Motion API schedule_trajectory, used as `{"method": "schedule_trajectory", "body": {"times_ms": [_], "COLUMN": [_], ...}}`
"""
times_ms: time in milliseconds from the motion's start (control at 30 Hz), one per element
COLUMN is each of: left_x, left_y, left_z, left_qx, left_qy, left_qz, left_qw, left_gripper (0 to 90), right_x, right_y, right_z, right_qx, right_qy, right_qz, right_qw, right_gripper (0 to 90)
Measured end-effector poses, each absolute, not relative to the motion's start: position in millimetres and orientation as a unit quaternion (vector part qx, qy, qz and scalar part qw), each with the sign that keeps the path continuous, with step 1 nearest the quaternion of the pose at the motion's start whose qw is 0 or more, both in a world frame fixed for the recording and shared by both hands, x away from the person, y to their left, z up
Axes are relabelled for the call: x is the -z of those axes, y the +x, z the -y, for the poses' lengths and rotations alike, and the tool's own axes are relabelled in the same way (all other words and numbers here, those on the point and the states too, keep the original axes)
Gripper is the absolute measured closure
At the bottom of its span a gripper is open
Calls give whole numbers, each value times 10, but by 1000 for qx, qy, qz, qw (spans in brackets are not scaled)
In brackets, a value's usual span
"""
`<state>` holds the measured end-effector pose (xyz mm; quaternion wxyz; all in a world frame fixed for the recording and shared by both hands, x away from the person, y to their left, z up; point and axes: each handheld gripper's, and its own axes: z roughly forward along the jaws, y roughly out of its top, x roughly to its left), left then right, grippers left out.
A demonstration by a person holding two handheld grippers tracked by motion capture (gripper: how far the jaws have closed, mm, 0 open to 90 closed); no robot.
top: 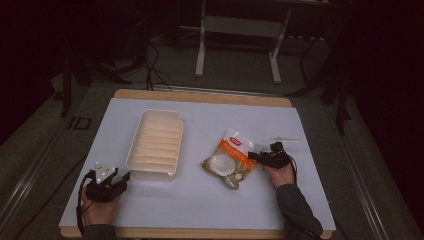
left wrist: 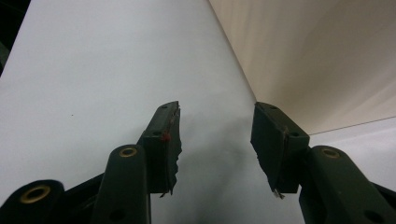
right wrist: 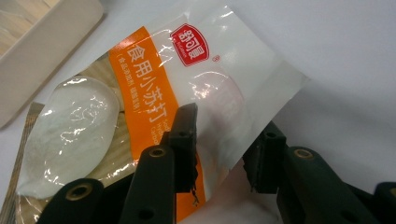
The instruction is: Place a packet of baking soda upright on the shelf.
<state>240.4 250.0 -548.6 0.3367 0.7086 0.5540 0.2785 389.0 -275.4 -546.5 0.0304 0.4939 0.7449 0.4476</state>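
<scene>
A clear and orange bag of white powder [top: 230,159] lies flat on the white sheet to the right of centre. My right gripper [top: 255,156] is at the bag's right edge. In the right gripper view the bag [right wrist: 154,93] reaches between the jaws of my right gripper [right wrist: 229,119]: one jaw lies over the printed orange band, the other sits under the clear edge, and a gap remains between them. A cream ribbed tray [top: 155,112] stands left of centre. My left gripper [top: 122,176] rests open at the tray's near left corner, nothing between its jaws [left wrist: 215,107].
The tray's cream side wall [left wrist: 327,56] rises close on the right in the left gripper view. The white sheet [top: 210,200] covers a wooden table. Beyond the far edge stand a metal frame's legs [top: 200,50] and loose cables on a dark floor.
</scene>
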Motion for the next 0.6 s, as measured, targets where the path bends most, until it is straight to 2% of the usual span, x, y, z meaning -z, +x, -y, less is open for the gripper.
{"method": "schedule_trajectory", "body": {"times_ms": [67,200,300,600], "left_x": [5487,5486,5486,5486], "left_y": [2404,2404,2404,2403], "left_z": [-2500,-2500,-2499,-2493], "left_qx": [-278,-279,-279,-280], "left_qy": [709,709,710,710], "left_qz": [-554,-554,-552,-552], "left_qw": [337,336,336,336], "left_gripper": [521,521,521,521], "right_x": [5471,5450,5379,5140], "right_y": [3895,3881,3852,3778], "right_z": [2752,2723,2684,2542], "right_qx": [-449,-456,-456,-457], "right_qy": [495,483,462,419], "right_qz": [-743,-748,-760,-780], "right_qw": [28,22,48,84], "right_gripper": [668,815,891,900]}}
